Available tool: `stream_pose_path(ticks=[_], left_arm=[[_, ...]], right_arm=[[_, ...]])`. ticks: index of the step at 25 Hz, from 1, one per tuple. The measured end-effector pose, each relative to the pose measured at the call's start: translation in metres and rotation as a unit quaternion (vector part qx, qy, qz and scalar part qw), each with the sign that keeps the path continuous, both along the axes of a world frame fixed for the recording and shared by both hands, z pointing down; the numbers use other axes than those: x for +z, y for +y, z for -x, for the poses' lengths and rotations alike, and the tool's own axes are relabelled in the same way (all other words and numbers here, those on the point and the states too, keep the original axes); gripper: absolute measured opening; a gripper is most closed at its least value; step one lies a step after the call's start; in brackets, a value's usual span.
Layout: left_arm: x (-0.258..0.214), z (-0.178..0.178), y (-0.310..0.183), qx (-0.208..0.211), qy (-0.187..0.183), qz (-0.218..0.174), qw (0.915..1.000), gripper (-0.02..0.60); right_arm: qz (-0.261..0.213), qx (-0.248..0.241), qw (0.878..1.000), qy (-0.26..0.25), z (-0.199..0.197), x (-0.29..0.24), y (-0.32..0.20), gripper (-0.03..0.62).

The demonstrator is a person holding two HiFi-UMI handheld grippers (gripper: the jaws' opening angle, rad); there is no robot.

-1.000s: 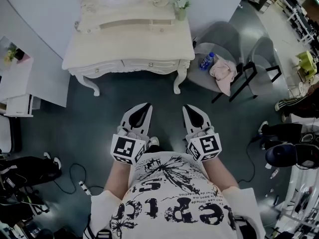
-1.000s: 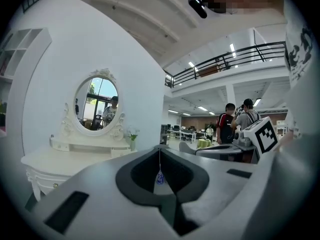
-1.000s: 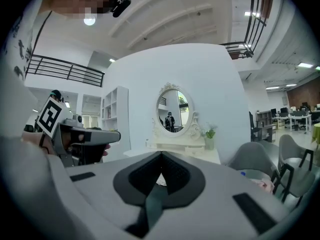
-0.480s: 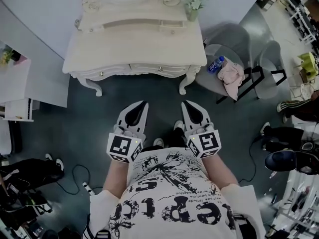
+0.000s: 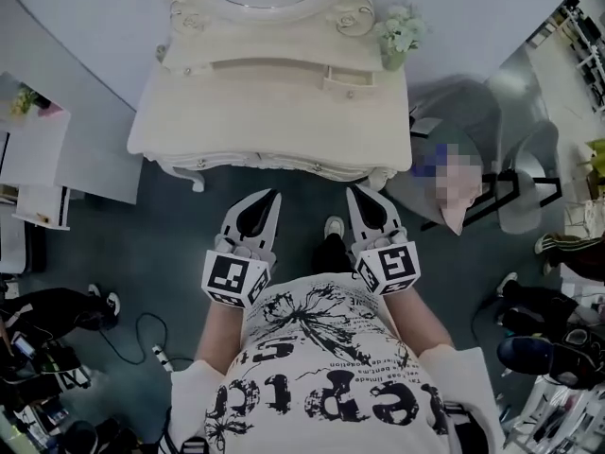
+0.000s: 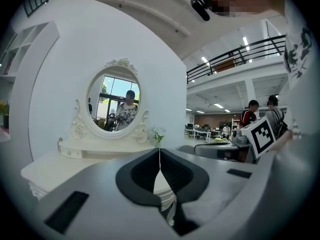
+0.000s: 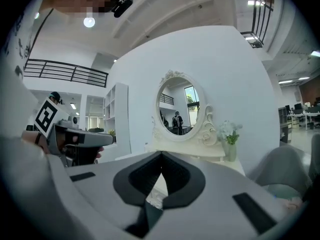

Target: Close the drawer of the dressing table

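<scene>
The cream dressing table (image 5: 236, 112) with its oval mirror (image 6: 113, 104) fills the top middle of the head view. A small drawer (image 5: 348, 79) in its raised back shelf sticks out a little from the shelf front. Along the front edge, the wide drawers (image 5: 284, 165) sit flush. My left gripper (image 5: 272, 195) is shut and empty, its tips just short of the table's front edge. My right gripper (image 5: 352, 193) is beside it, also shut and empty. Both point at the table, roughly level. In the gripper views the left gripper (image 6: 159, 153) and the right gripper (image 7: 161, 157) show their jaws closed to a thin line.
A vase of white flowers (image 5: 397, 34) stands on the table's back right corner. A grey chair (image 5: 430, 164) with a pink cloth is right of the table. A white shelf unit (image 5: 38, 149) stands left. Cables (image 5: 142, 339) and shoes lie on the floor behind me.
Both grippers have moved forward towards the dressing table, which now sits closer and larger in the head view. Their jaws stay shut.
</scene>
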State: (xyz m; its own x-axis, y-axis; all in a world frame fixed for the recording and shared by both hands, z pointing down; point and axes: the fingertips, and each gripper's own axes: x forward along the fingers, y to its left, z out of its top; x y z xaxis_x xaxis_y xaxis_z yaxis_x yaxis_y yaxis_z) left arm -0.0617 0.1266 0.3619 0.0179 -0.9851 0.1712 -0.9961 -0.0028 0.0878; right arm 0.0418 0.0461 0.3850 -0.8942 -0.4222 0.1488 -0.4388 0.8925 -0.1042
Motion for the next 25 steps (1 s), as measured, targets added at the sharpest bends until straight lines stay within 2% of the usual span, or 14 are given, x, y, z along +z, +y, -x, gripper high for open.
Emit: stream_pose_path(ticks=[5,11,16,20,25], left_arm=[[-0.003,0.033,-0.076,-0.026,0.002,0.005,0.9996,0.02],[-0.006,0.048,-0.168,-0.027,0.016,-0.002,0.9995,0.02],[0.005,0.057,-0.223,-0.023,0.018,0.007,0.9996,0.02],[0.016,0.063,-0.25,-0.009,0.022,0.019,0.9996,0.02],[0.032,0.086,-0.278,0.007,0.033,0.037,0.9987,0.02]], right_arm=[[0.001,-0.016,1.0,0.003,0.032,-0.004,-0.082,0.017],[-0.006,-0.034,0.999,0.009,0.057,0.002,-0.168,0.017],[0.004,-0.038,0.999,0.03,0.067,0.021,-0.216,0.017],[0.022,-0.019,0.999,0.043,0.071,0.036,-0.245,0.017],[0.053,0.015,0.997,0.057,0.084,0.053,-0.27,0.017]])
